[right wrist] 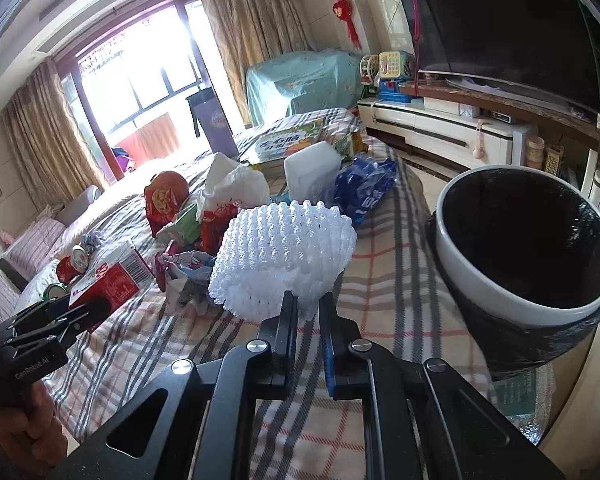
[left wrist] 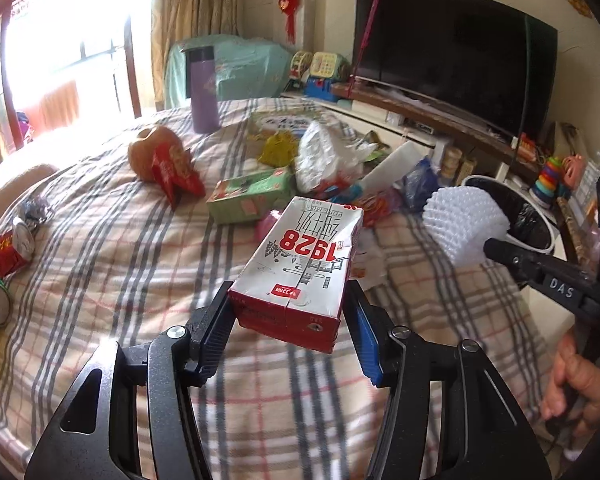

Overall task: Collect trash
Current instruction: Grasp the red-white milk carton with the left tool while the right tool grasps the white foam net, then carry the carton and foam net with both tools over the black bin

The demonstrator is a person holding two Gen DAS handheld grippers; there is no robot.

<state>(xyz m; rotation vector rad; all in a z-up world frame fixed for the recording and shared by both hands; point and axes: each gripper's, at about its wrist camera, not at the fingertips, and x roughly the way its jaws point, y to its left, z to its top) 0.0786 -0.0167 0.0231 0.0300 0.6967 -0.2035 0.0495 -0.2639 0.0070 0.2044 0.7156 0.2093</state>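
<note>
My left gripper (left wrist: 288,296) is shut on a red and white milk carton (left wrist: 300,264) and holds it above the plaid table cloth (left wrist: 140,280). The carton also shows in the right wrist view (right wrist: 112,276). My right gripper (right wrist: 308,300) is shut on a white foam fruit net (right wrist: 284,256), held left of the white trash bin with a black liner (right wrist: 528,240). In the left wrist view the net (left wrist: 460,228) is in front of the bin (left wrist: 528,216).
Trash lies on the table: a green carton (left wrist: 248,196), a red wrapper (left wrist: 176,172), a white plastic bag (left wrist: 324,156), a blue bag (right wrist: 364,188), crushed cans (left wrist: 4,252). A purple flask (left wrist: 204,88) stands at the back. A TV (left wrist: 452,52) is to the right.
</note>
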